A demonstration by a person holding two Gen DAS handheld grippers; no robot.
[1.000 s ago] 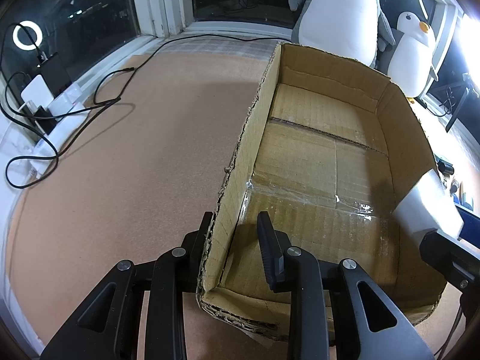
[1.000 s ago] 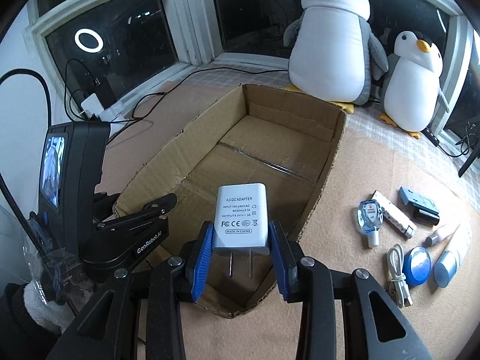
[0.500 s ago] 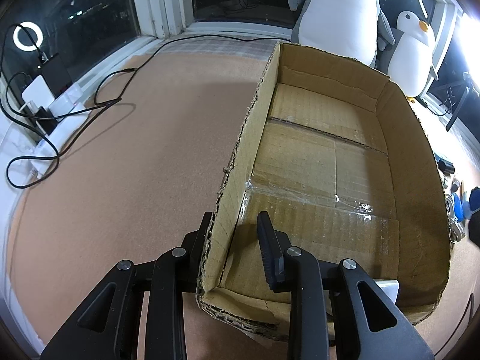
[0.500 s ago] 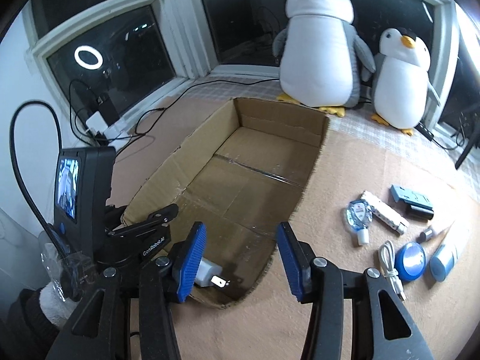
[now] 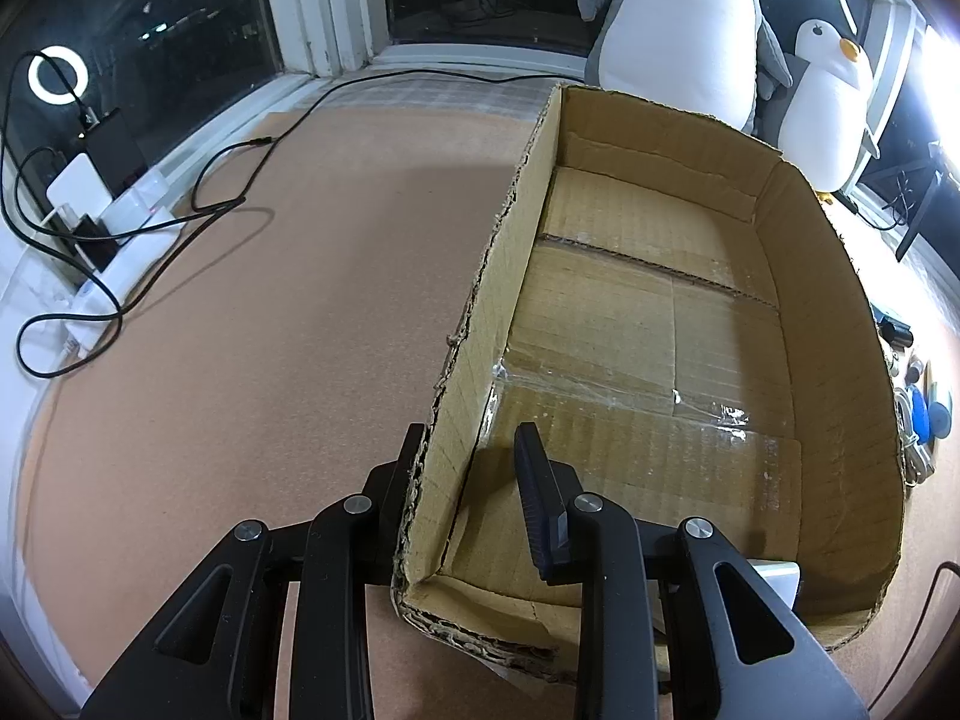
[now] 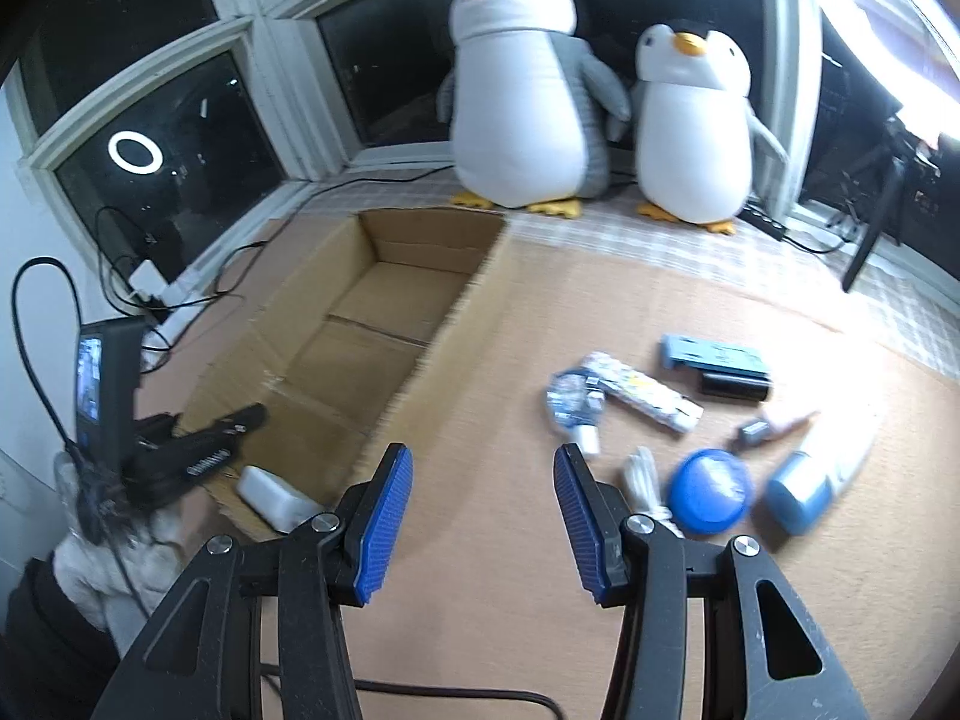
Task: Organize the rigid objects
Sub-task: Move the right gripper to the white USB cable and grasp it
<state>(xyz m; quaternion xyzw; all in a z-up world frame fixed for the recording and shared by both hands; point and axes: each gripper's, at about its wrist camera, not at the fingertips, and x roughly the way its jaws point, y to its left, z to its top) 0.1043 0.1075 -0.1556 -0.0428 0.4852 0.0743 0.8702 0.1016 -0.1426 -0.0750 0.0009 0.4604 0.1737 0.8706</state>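
Left gripper point(image 5: 468, 456) clamps the box point(image 5: 498, 276) side wall at the near corner, one finger outside, one inside. Right gripper point(image 6: 483, 516) hangs with jaws apart and nothing between them, angled down over the mat beside the box. The adapter point(image 6: 273, 495) lies in the box's near corner; small items point(image 6: 708, 489) sit to the right.

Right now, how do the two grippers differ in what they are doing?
The left gripper is shut on the cardboard box wall near a corner; the right gripper is open and holds nothing. The left gripper sits at the box; the right gripper hangs over the brown mat beside it. Both have black frames and point downward.
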